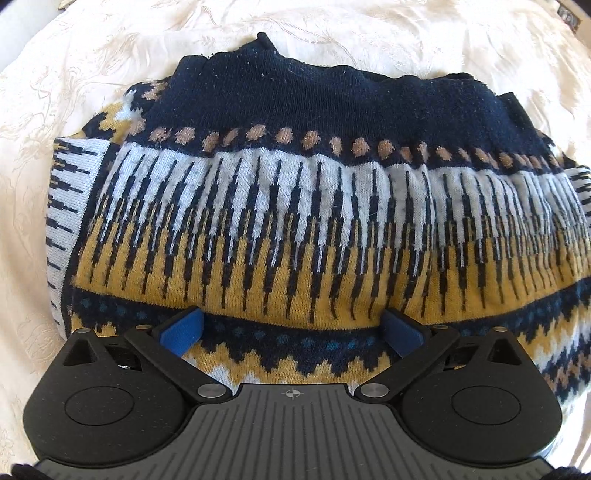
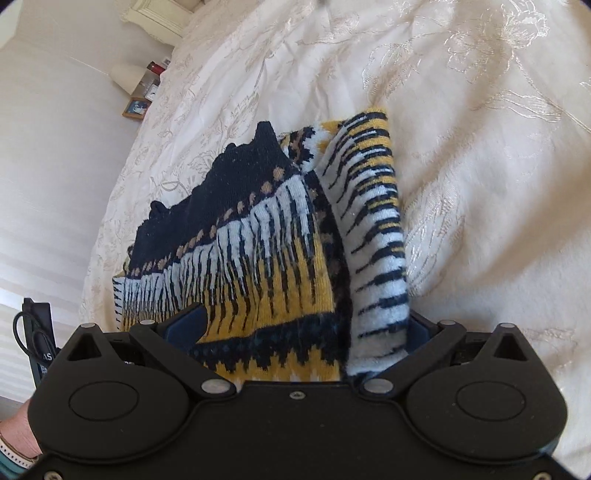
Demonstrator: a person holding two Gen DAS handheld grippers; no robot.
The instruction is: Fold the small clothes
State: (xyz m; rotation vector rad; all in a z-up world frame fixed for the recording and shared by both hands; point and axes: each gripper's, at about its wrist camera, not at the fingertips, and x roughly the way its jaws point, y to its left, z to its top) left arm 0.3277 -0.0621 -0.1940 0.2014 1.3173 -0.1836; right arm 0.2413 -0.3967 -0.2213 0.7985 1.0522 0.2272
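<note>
A knitted sweater (image 1: 295,206) in navy, white and mustard lies folded on a cream embroidered bedspread (image 1: 74,92), its navy ribbed hem toward the far side. My left gripper (image 1: 291,328) hovers over the near edge of the sweater, its blue pads (image 1: 183,328) wide apart, open. In the right wrist view the same sweater (image 2: 258,240) shows a folded sleeve (image 2: 373,229) along its right side. My right gripper (image 2: 303,328) is open, its fingers spread on either side of the near end of the knit. Whether the pads touch the fabric is hidden.
The bedspread (image 2: 461,147) stretches wide around the sweater. Beyond the bed's left edge are a lamp (image 2: 125,75), a small picture frame (image 2: 135,107) and white furniture (image 2: 159,14). A dark device with a cable (image 2: 37,332) stands at lower left, above a person's wrist (image 2: 14,443).
</note>
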